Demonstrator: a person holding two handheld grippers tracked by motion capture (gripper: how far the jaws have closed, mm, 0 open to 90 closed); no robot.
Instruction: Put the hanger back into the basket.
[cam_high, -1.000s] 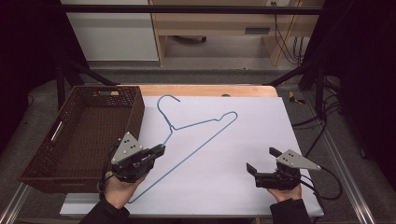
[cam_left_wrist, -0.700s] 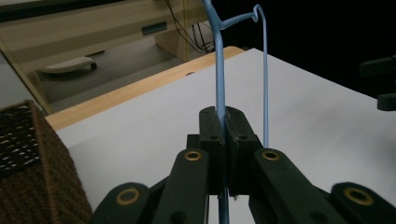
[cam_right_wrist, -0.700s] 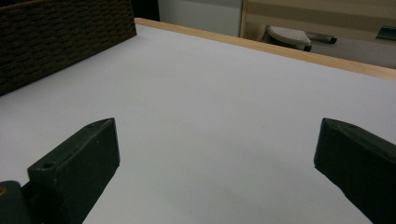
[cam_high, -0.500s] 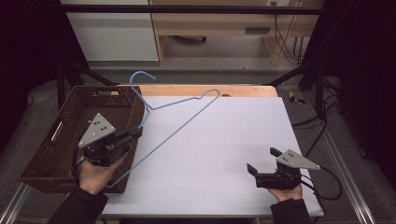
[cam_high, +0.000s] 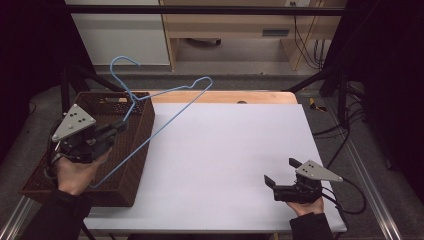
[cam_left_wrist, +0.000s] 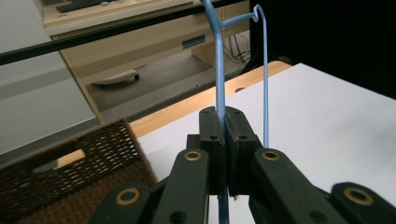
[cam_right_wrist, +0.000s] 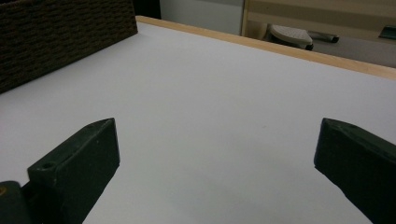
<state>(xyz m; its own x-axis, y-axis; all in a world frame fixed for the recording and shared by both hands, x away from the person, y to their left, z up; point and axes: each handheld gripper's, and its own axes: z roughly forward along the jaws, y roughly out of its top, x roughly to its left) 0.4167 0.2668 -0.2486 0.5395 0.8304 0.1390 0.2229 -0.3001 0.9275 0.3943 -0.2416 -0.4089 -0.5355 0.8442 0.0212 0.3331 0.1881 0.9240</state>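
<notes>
The left claw (cam_high: 120, 126) pinched a thin blue wire hanger (cam_high: 165, 117) tight between its pads, holding it tilted in the air over the near right rim of the dark brown woven basket (cam_high: 137, 160). The hanger's hook stood beyond the basket's far edge, and its lower corner crossed the wall. Right of the basket the white counter (cam_high: 225, 150) lay bare. The right claw (cam_high: 279, 179) rested spread near the counter's front right corner, nothing between its pads.

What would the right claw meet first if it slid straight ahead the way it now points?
Probably nothing soon: the right claw, open, faces bare white table. The wicker basket lies off to one side; depth is unclear.
</notes>
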